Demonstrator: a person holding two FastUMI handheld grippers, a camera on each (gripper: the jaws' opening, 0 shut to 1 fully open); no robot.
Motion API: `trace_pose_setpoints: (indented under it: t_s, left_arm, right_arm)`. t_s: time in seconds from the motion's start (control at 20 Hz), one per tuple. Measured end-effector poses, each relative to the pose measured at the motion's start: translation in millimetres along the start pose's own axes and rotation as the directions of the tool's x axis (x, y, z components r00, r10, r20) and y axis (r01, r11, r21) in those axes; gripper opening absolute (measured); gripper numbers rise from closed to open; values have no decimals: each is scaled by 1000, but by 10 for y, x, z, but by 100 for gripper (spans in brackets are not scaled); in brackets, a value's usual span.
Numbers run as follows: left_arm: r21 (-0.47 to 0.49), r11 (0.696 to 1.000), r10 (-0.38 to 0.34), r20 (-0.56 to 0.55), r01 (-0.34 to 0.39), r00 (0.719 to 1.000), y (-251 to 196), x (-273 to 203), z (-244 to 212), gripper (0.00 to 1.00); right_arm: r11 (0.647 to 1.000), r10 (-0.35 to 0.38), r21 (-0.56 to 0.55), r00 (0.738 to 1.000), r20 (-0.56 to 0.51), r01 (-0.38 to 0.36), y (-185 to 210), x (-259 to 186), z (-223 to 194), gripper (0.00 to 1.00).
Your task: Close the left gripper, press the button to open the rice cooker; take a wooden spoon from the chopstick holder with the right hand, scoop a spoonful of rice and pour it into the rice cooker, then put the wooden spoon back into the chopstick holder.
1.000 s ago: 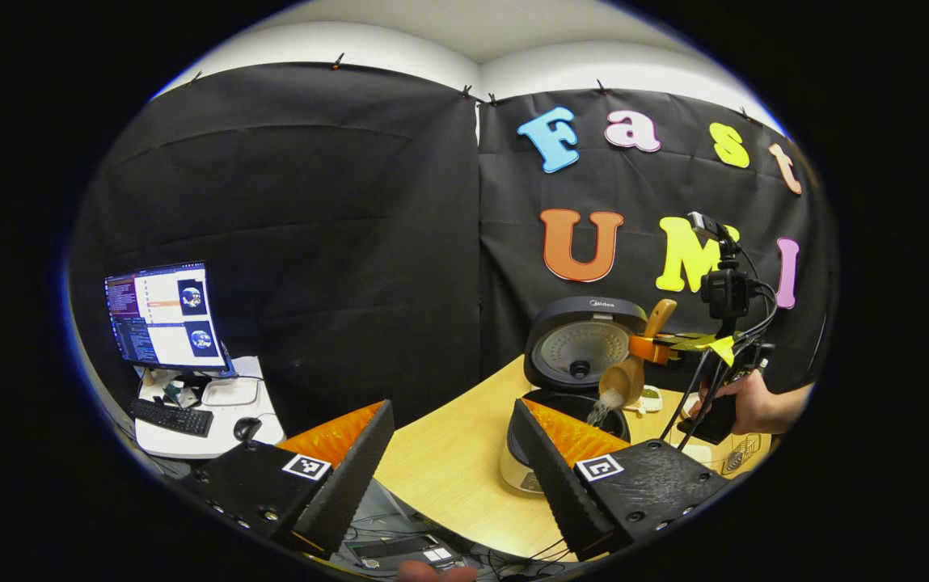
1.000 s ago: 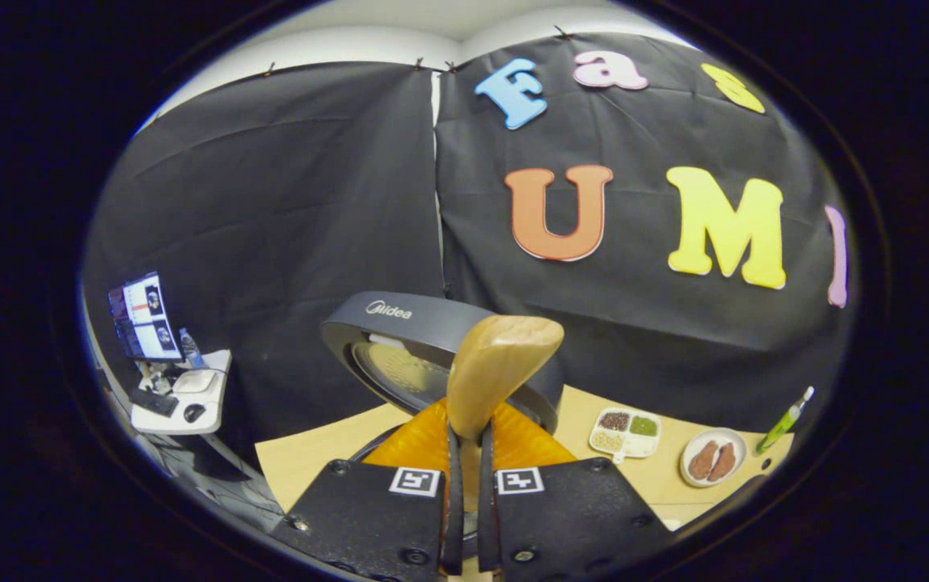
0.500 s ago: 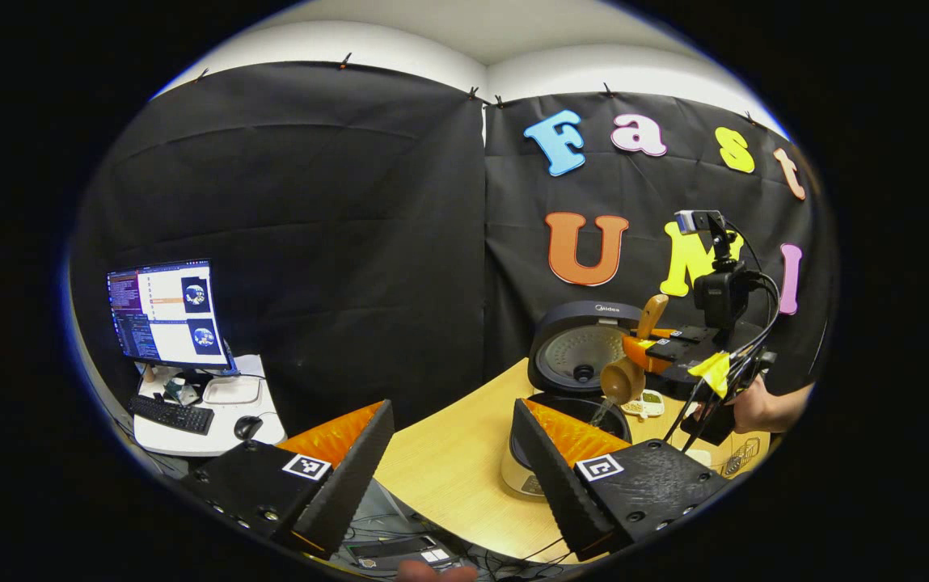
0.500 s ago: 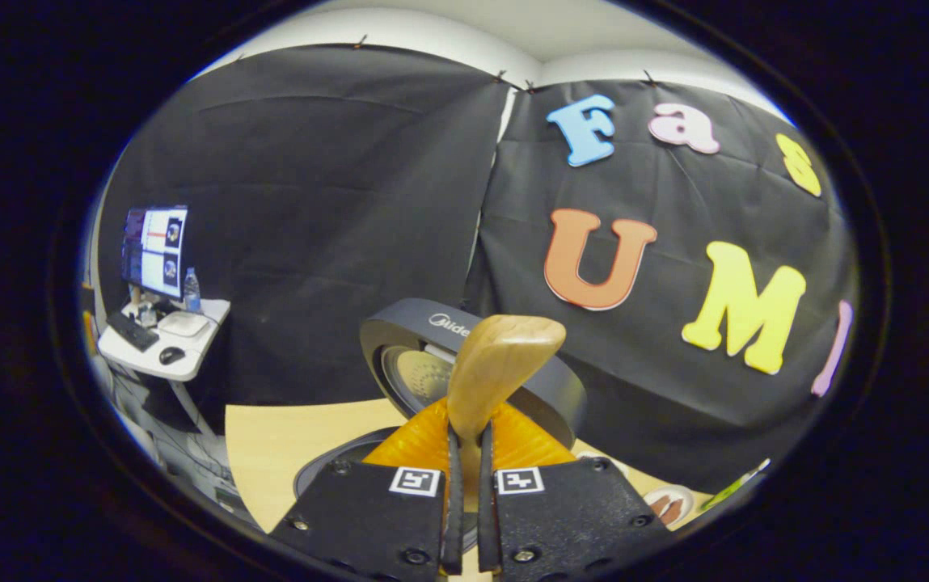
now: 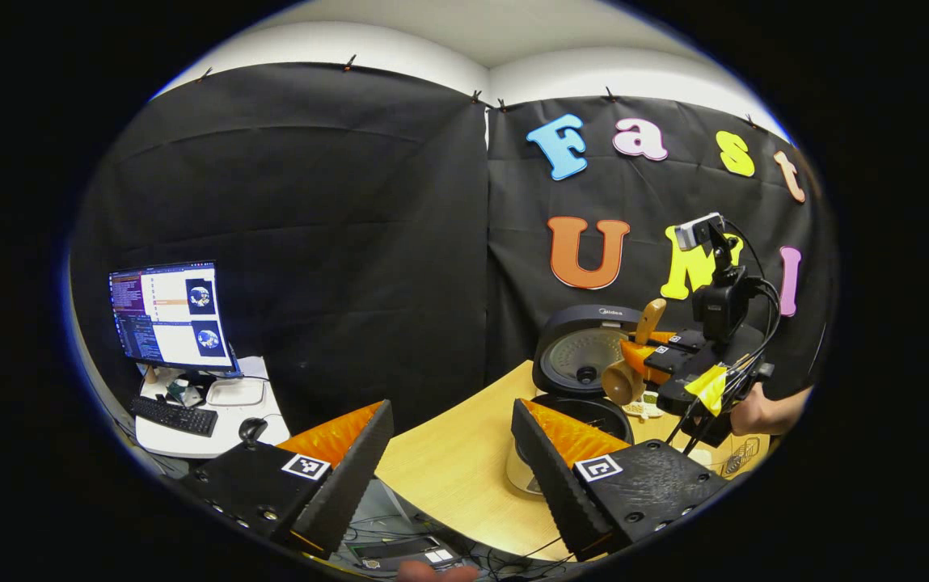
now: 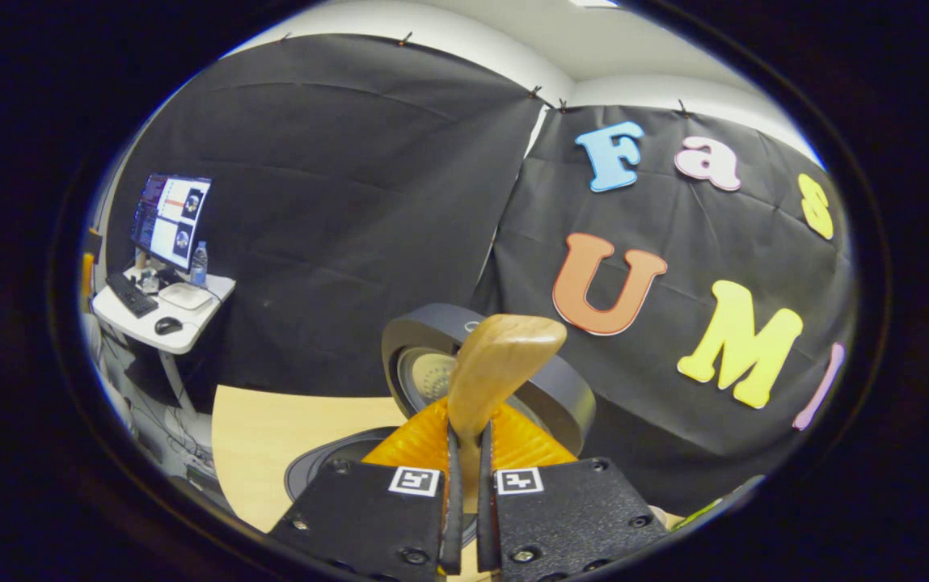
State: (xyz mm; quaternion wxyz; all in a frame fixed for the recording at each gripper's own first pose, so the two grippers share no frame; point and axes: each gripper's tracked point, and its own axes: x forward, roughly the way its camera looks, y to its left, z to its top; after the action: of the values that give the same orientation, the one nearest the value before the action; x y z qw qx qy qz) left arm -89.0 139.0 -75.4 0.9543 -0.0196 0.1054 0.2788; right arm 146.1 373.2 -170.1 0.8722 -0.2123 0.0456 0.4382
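While left tongs [image 5: 452,453] gape, right tongs [image 6: 464,453] clamp the pale wooden spoon [image 6: 496,368].

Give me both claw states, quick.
Left claw: open, holding nothing.
Right claw: shut on the spoon, over the open cooker.

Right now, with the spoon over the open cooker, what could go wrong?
The right gripper pinches only the wooden spoon's handle, so it may twist on the way back to the holder. The raised lid stands close behind the spoon bowl and could be knocked. The left gripper hangs open near the rice cooker.
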Motion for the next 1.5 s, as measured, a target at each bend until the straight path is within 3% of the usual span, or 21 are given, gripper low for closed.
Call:
trace_pose_setpoints:
  t_s: [0.25,0.5,0.6,0.85,1.05,1.3,1.5]
  left_arm:
    - [14,999,-50,9,50,999,11,-94,16,95]
    - [33,989,-143,24,143,989,-127,-184,-1,95]
    - [48,981,-191,33,189,981,-224,-214,-9,95]
    - [64,946,-320,52,317,946,-519,-252,-63,95]
    - [73,920,-390,58,385,919,-689,-273,-118,95]
    - [75,905,-425,69,420,903,-878,-279,-70,94]
    - [112,887,-457,64,448,887,-1193,-232,-57,95]
  right_arm:
    - [986,-39,165,999,8,37,-58,-271,130,12]
    - [931,-112,349,994,-12,109,-281,-715,259,12]
    - [887,-141,443,990,-19,134,-381,-952,303,13]
    - [727,-230,644,969,-96,236,-667,-1554,203,12]
    - [672,-345,648,926,-154,358,-1095,-2136,23,12]
    - [579,-483,639,845,-232,506,-1660,-2824,-350,12]
    - [510,-542,623,784,-303,594,-2087,-3196,-736,12]
